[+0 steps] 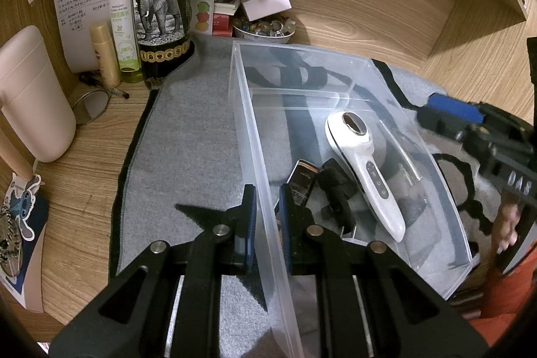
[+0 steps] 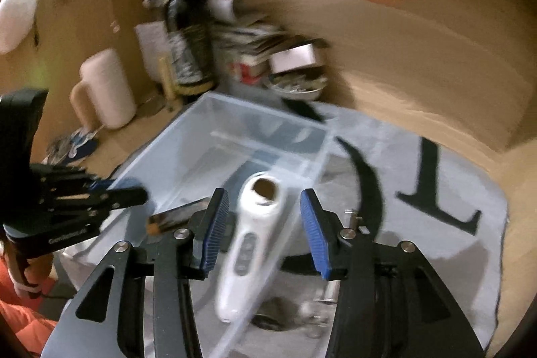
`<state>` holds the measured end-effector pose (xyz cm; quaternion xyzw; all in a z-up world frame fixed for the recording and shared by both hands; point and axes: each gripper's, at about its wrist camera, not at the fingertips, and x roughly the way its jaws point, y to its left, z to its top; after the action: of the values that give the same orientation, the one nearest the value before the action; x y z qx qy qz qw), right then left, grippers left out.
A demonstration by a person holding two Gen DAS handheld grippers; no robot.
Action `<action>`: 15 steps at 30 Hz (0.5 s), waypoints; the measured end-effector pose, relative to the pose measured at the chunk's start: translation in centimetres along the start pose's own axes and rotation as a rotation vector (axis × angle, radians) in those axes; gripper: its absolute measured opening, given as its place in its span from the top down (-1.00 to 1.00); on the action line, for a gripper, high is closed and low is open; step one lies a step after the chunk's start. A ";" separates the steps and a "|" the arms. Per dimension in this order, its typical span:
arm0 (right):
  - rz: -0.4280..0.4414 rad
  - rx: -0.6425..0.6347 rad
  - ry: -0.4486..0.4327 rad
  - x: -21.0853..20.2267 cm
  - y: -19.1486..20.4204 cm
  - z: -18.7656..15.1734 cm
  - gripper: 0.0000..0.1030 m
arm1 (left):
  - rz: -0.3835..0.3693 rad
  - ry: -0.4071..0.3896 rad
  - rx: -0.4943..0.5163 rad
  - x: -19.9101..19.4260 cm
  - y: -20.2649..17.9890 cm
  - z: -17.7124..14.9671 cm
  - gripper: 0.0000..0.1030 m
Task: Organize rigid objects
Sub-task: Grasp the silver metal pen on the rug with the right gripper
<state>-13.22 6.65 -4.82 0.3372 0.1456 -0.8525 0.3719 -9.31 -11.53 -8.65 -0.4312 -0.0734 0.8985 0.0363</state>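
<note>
Clear bin (image 1: 335, 62) — its near wall pinched by the left gripper (image 1: 267, 217) — right gripper (image 2: 265, 223) gapes above white handheld device (image 2: 248, 244).

A white handheld device (image 1: 365, 170) lies flat inside the clear plastic bin (image 1: 255, 136).

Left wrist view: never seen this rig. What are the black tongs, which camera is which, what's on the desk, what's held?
No robot: a person carries handheld tongs, each with its own fisheye camera looking along the fingers. In the left wrist view, the left tongs clamp the side wall of the clear plastic bin. The blurred right wrist view shows the right tongs open, holding nothing, above the white handheld device lying in the bin. A dark phone-like item lies beside it. The bin sits on a grey mat on a wooden desk.
</note>
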 end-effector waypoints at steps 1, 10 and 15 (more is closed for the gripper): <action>-0.017 0.011 -0.004 -0.2 -0.6 0.0 0.20 | 0.000 0.000 -0.001 0.0 0.0 0.0 0.75; -0.162 0.117 0.033 -0.1 -6.5 -1.4 0.20 | -0.001 0.000 -0.001 0.0 0.0 0.0 0.75; -0.154 0.172 0.086 1.4 -8.1 -2.6 0.20 | -0.001 0.000 -0.001 0.0 0.0 0.0 0.75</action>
<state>-18.63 12.74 -7.66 0.3920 0.1134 -0.8727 0.2682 -9.30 -11.55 -8.65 -0.4313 -0.0740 0.8984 0.0365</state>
